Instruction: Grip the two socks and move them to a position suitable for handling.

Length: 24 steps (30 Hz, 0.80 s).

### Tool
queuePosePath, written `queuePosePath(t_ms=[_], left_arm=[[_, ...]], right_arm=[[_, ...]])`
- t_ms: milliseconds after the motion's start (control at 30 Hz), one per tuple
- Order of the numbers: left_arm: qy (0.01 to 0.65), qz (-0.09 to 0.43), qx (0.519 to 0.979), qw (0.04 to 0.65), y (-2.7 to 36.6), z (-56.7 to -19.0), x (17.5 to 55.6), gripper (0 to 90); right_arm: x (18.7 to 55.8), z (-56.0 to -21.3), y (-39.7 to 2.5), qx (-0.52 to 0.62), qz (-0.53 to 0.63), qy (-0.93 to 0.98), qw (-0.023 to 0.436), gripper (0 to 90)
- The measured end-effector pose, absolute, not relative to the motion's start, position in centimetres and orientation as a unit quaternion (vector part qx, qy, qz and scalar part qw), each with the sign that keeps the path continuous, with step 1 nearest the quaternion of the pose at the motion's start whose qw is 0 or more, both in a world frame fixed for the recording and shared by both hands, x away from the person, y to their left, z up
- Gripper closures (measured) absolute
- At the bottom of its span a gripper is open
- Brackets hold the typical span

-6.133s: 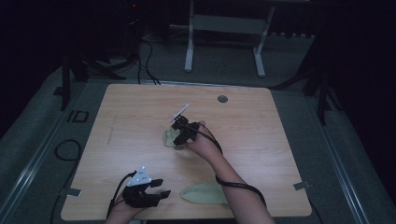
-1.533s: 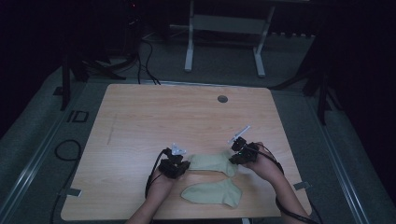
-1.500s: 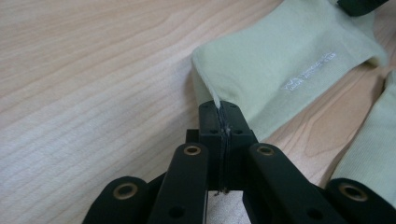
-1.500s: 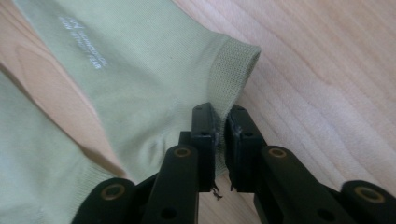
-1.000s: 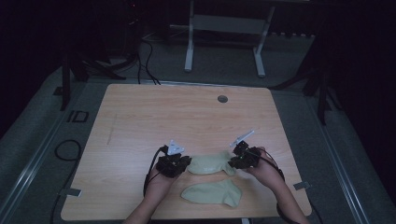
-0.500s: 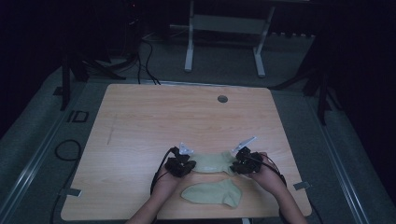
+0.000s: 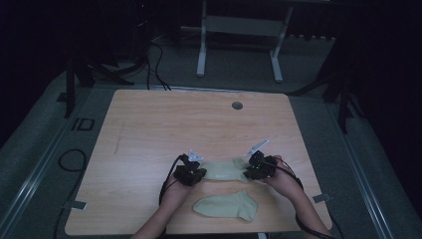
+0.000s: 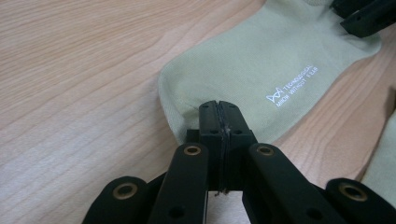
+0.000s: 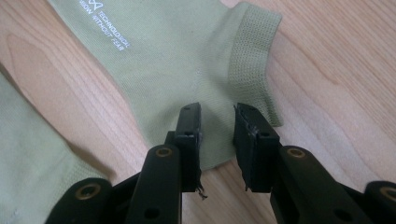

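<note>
Two socks [image 7: 225, 170] on wooden table [image 7: 164, 124]

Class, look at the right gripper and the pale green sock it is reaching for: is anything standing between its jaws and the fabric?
Nothing visible does. The right gripper has its jaws parted directly over the heel of the pale green sock, with only fabric between them.

White print stands on the pale green sock [image 8: 261, 65]: a small emblem beside two lines of capitals. In the right gripper view [image 9: 154, 51] the upper line reads "TECHNOLOGICAL" and the lower ends in "WITHOUT FEAR"; its first word is too small to make out.
</note>
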<state>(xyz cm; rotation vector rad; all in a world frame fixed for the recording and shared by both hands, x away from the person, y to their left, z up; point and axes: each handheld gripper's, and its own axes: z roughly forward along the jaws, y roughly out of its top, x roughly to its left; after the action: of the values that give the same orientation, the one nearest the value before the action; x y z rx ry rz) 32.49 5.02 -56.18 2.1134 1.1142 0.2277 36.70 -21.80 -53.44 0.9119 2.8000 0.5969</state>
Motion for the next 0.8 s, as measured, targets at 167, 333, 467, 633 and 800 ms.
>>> queuePosePath(t_ms=[167, 333, 467, 633, 800], left_arm=[[0.434, 0.088, 0.820, 0.362, 5.2, -56.2, 32.5, 88.7], [0.422, 0.078, 0.819, 0.382, 5.3, -55.6, 32.1, 66.6], [0.414, 0.081, 0.822, 0.383, 5.4, -55.0, 31.7, 62.6], [0.402, 0.081, 0.826, 0.387, 5.4, -54.4, 30.8, 60.3], [0.395, 0.078, 0.824, 0.397, 6.0, -53.9, 29.9, 60.3]], right_arm=[[36.7, -53.4, -21.6, 0.304, 0.199, 0.929, 0.068, 70.4], [36.3, -53.0, -21.7, 0.308, 0.213, 0.925, 0.062, 61.6], [35.8, -52.8, -21.9, 0.311, 0.221, 0.922, 0.063, 60.1], [35.1, -52.4, -22.3, 0.324, 0.239, 0.913, 0.067, 55.0], [34.0, -51.6, -22.9, 0.332, 0.264, 0.902, 0.082, 54.0]])
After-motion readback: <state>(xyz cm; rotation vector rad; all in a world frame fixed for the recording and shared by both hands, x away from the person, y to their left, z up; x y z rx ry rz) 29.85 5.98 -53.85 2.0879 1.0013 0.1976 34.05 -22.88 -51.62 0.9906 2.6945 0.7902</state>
